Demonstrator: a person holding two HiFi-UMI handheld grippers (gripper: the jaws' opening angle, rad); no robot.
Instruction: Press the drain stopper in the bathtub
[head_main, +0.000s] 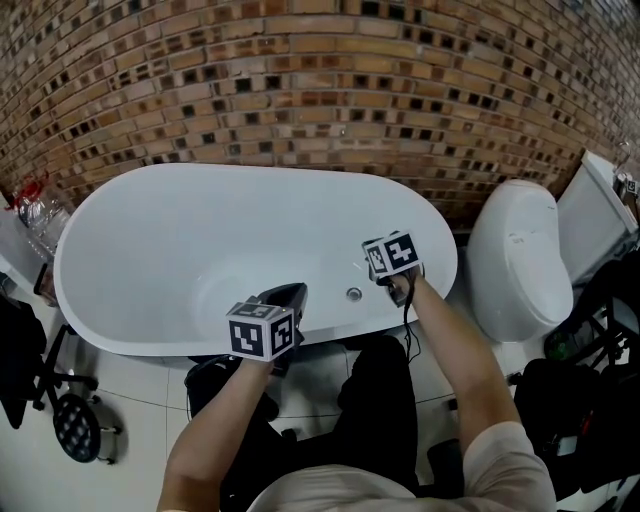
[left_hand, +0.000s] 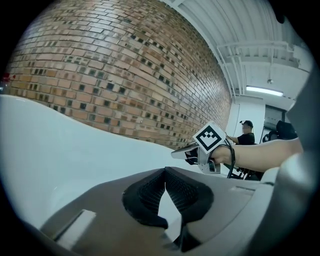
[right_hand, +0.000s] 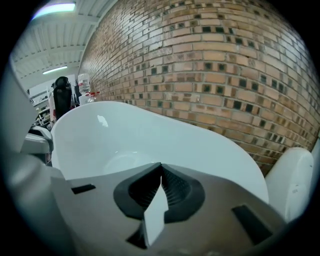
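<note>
A white oval bathtub (head_main: 150, 215) stands against a brick wall. Its small round chrome drain stopper (head_main: 353, 293) sits in the tub floor near the front rim, between my two grippers. My left gripper (head_main: 294, 291) hovers over the front rim, left of the stopper; its jaws are shut with nothing held (left_hand: 164, 172). My right gripper (head_main: 379, 263) hangs just right of and above the stopper, also shut and empty (right_hand: 161, 167). It shows in the left gripper view too (left_hand: 186, 152). Neither gripper touches the stopper. The stopper does not show in either gripper view.
A white toilet (head_main: 520, 260) with its cistern (head_main: 597, 215) stands right of the tub. A plastic bottle (head_main: 40, 215) sits at the tub's left end, and a black wheeled base (head_main: 78, 425) is on the floor. Dark bags (head_main: 580, 400) lie at the right.
</note>
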